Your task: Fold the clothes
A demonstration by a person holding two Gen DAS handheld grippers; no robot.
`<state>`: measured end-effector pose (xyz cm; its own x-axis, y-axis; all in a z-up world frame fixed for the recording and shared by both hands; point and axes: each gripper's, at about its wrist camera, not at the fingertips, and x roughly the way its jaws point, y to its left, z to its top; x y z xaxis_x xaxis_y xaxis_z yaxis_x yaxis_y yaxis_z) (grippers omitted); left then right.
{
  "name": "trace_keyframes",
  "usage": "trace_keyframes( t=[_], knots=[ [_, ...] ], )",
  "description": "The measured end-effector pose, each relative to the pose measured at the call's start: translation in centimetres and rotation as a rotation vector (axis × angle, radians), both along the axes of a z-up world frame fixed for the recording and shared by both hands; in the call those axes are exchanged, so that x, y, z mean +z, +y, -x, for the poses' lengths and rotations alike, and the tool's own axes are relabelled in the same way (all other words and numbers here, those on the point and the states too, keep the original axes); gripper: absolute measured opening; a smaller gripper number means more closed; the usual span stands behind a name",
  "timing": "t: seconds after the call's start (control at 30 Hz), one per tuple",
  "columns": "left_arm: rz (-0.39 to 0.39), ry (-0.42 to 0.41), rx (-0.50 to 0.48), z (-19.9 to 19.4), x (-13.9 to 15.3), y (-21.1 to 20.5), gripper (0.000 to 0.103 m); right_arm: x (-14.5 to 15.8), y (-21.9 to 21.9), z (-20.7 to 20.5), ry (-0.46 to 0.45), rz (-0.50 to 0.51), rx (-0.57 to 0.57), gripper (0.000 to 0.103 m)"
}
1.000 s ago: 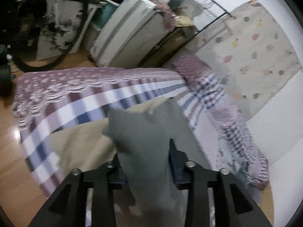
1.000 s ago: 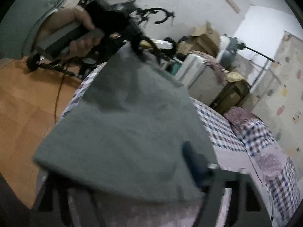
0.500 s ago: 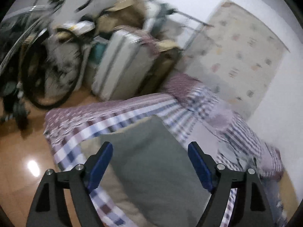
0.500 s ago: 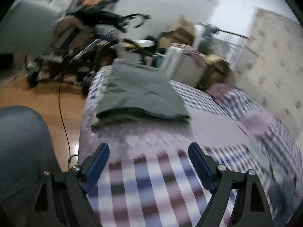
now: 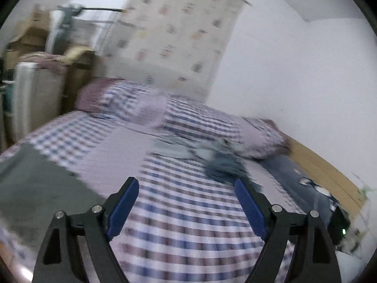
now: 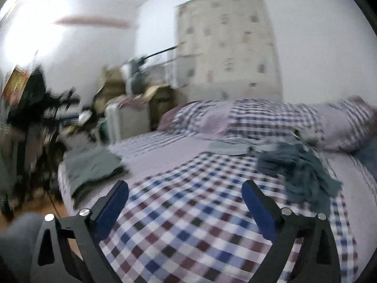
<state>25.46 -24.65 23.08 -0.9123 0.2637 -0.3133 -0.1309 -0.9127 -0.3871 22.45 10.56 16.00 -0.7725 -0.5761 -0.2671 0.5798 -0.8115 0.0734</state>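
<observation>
A folded grey-green garment (image 6: 90, 165) lies on a small stack at the bed's left corner; the left wrist view shows it at the left edge (image 5: 35, 184). A crumpled blue-grey garment (image 6: 304, 172) lies near the pillows, also seen in the left wrist view (image 5: 223, 165), with a flat pale grey piece (image 6: 228, 146) beside it. My left gripper (image 5: 186, 207) is open and empty above the checked bedsheet (image 5: 188, 224). My right gripper (image 6: 186, 205) is open and empty too, over the checked sheet (image 6: 188, 212). Both views are blurred.
Checked pillows (image 6: 271, 120) line the head of the bed against a white wall. A silver suitcase (image 5: 30, 99), cardboard boxes (image 5: 28, 33) and a bicycle (image 6: 47, 118) crowd the floor left of the bed. A dark item (image 5: 306, 184) lies by the wooden bed edge.
Both grippers let go of the grey-green garment, which now lies folded at the bed's corner. Both have swung right towards the pillows and the crumpled blue-grey garment.
</observation>
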Motion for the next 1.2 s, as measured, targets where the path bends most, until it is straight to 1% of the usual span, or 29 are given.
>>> trace_keyframes(
  t=[0.13,0.23,0.3,0.37,0.43,0.53,0.6,0.67,0.77,0.83,0.9,0.97,1.13,1.2],
  knots=[
    [0.036,-0.013,-0.104,3.2,-0.5,7.8,0.095,1.0,5.6,1.5,-0.041,0.092,-0.131,0.102],
    [0.068,-0.058,-0.105,6.1,-2.4,10.8,0.101,1.0,8.2,4.1,-0.077,0.084,-0.253,0.103],
    [0.089,-0.092,-0.099,8.1,-3.9,12.5,0.102,0.6,9.0,6.0,-0.111,0.095,-0.296,0.103],
    [0.111,-0.125,-0.093,10.1,-5.3,14.2,0.102,-0.1,9.8,8.5,-0.166,0.102,-0.333,0.103],
    [0.132,-0.159,-0.087,12.1,-6.7,15.9,0.102,-1.4,10.0,11.2,-0.230,0.083,-0.359,0.103],
    [0.164,-0.209,-0.078,15.1,-8.9,18.5,0.102,-3.8,10.5,14.3,-0.294,0.065,-0.422,0.103],
    [0.197,-0.244,-0.071,16.9,-10.6,19.5,0.102,-5.8,10.8,15.9,-0.345,0.044,-0.464,0.103],
    [0.226,-0.276,-0.056,18.7,-12.8,20.3,0.102,-8.1,10.9,17.6,-0.422,0.003,-0.499,0.103],
    [0.244,-0.332,-0.033,21.0,-15.8,21.3,0.102,-10.3,11.2,19.4,-0.491,-0.054,-0.532,0.103],
    [0.250,-0.367,-0.019,22.1,-17.6,21.8,0.102,-11.3,11.5,20.4,-0.513,-0.085,-0.558,0.103],
    [0.274,-0.374,-0.020,22.9,-18.8,22.3,0.102,-12.3,11.6,21.4,-0.544,-0.100,-0.578,0.103],
    [0.295,-0.383,-0.021,23.5,-19.8,22.6,0.102,-13.2,11.2,22.0,-0.565,-0.127,-0.572,0.103],
    [0.306,-0.448,-0.019,24.7,-21.8,23.0,0.102,-15.3,9.7,22.6,-0.593,-0.220,-0.545,0.103],
    [0.339,-0.456,-0.005,24.8,-22.2,23.5,0.102,-15.8,9.4,22.6,-0.594,-0.238,-0.545,0.103]
  ],
)
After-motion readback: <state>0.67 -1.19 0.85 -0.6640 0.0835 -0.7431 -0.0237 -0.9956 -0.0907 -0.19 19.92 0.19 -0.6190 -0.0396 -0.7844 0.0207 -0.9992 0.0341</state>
